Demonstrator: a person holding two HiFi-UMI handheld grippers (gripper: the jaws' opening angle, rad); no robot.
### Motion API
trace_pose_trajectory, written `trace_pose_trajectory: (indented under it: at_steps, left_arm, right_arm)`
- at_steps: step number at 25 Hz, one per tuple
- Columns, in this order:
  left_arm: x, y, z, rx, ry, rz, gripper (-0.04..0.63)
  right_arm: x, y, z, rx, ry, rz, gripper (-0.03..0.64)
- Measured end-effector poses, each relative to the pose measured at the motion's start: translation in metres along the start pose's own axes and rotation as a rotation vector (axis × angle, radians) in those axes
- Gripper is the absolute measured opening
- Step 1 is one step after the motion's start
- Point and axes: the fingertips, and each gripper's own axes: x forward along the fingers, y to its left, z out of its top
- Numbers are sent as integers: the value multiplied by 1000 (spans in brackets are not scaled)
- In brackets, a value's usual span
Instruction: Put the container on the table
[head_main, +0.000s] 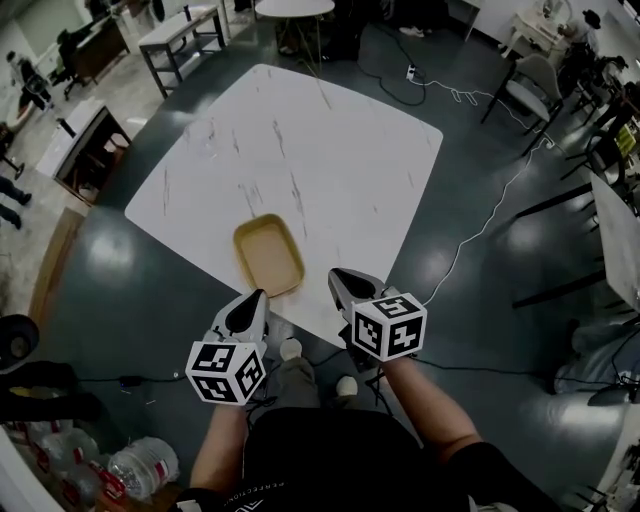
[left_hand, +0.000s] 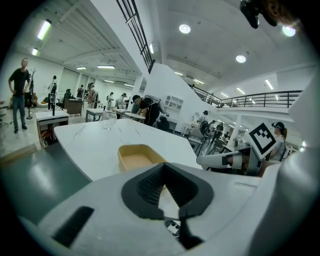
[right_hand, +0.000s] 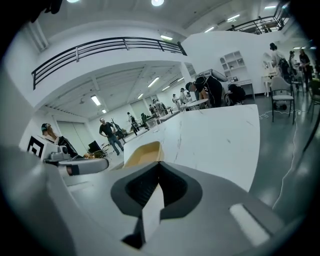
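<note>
Closest to you, your left gripper (head_main: 258, 294) and right gripper (head_main: 336, 273) hover side by side at 6 o'clock, at the white tabletop's (head_main: 330, 150) near edge. Both sets of fingers are closed tip to tip, holding nothing. The shallow tan container (head_main: 269, 255) sits on the tabletop at 12 o'clock from the left gripper, just beyond its fingertips.
</note>
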Motion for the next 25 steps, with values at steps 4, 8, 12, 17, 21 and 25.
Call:
trace_pose_trajectory:
  at_steps: [4, 8, 12, 17, 21, 25]
  left_arm:
    - [-3, -15, -7, -2, 3, 0, -5]
    - [-6, -35, -16, 8, 14, -9, -5]
    - [-10, -52, -23, 15, 16, -11, -5]
    - [-18, -66, -29, 14, 2, -7, -5]
    - [-27, -77, -33, 8, -11, -4, -5]
    - [-33, -87, -39, 2, -23, -9, -5]
  right_arm:
    - [-16, -2, -9, -17, 11, 1, 2]
    - [-34, -5, -17, 7, 17, 15, 2]
    - [-46, 0, -21, 9, 17, 39, 2]
    - [-58, 6, -32, -21, 31, 58, 1]
    - [-72, 9, -41, -32, 36, 68, 0]
    - [-81, 13, -45, -41, 32, 72, 0]
